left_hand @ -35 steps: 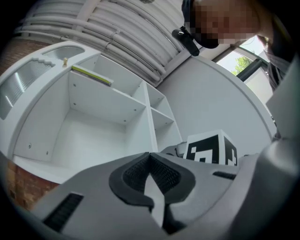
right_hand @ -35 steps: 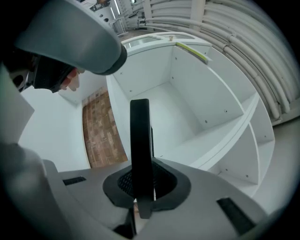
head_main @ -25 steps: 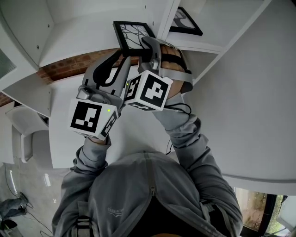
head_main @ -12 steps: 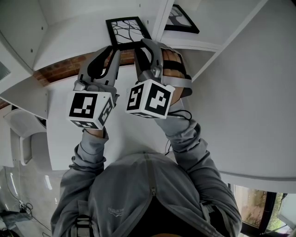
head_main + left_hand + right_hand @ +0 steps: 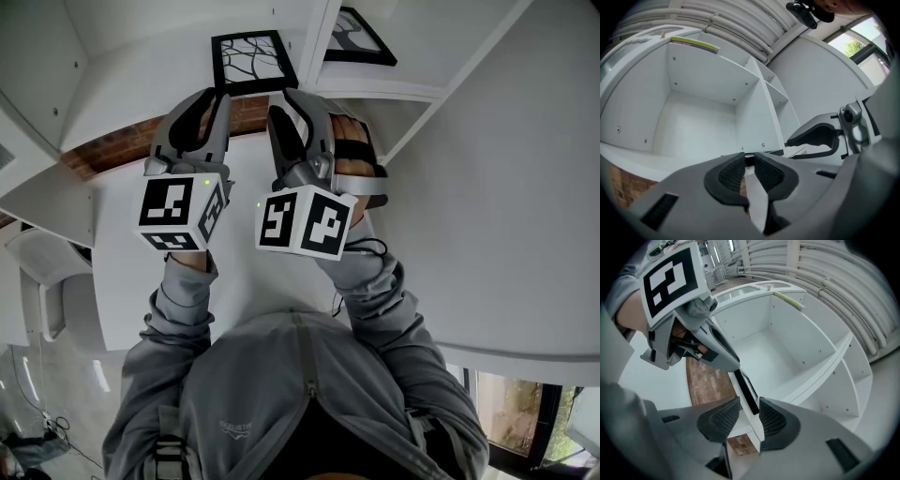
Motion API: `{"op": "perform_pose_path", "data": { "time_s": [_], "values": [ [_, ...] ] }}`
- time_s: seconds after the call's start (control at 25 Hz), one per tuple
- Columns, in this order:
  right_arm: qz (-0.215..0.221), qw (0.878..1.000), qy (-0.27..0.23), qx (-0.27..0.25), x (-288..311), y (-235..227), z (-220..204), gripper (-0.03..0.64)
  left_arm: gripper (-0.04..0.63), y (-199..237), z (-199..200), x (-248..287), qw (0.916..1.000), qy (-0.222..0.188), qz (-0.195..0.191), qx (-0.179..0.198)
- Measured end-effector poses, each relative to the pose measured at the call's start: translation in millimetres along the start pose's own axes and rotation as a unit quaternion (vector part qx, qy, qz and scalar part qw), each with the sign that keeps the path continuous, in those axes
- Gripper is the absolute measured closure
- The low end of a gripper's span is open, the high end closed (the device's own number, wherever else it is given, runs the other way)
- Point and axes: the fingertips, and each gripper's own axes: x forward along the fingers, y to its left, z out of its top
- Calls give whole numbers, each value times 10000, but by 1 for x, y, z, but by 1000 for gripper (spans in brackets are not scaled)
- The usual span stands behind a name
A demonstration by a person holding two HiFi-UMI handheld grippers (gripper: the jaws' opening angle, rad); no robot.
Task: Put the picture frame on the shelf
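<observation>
i'm letting the picture frame (image 5: 251,61) go because, by my judgement, it is where it belongs. it rests on the shelf (image 5: 131,89) in the left compartment, at the upper middle of the head view, just left of the divider (image 5: 322,42). a second frame (image 5: 356,39) sits in the compartment to the right. my right gripper (image 5: 292,101) has just been opening its jaws. they stand apart now, pressing on nothing, and the frame lies beyond the tips, not between the pads. my left gripper (image 5: 208,98) sits beside it at the lower edge of the frame, its jaws only narrowly apart and pinching nothing. i take it to be there as a guard in case the frame tips. the head view gives me the layout: the frame's branch-patterned face, both grippers side by side below it, and a gap between tips and frame. it cannot show my pads. the right gripper view does, and it shows the frame edge-on as a thin dark strip (image 5: 746,390) running up from the gap, with the brick surface (image 5: 701,385) at lower left. the left gripper view shows the empty white compartment behind, but barely any of the frame. whether the frame stands upright or leans, i cannot tell.
</observation>
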Motion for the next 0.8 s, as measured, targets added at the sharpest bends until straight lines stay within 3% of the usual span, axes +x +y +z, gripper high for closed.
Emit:
{"op": "perform_pose_path", "data": {
  "time_s": [0.8],
  "values": [
    [77,9973,-94,721,-34,6,-13,483,529,2,-2,7,9956,389,509,677]
  ]
}}
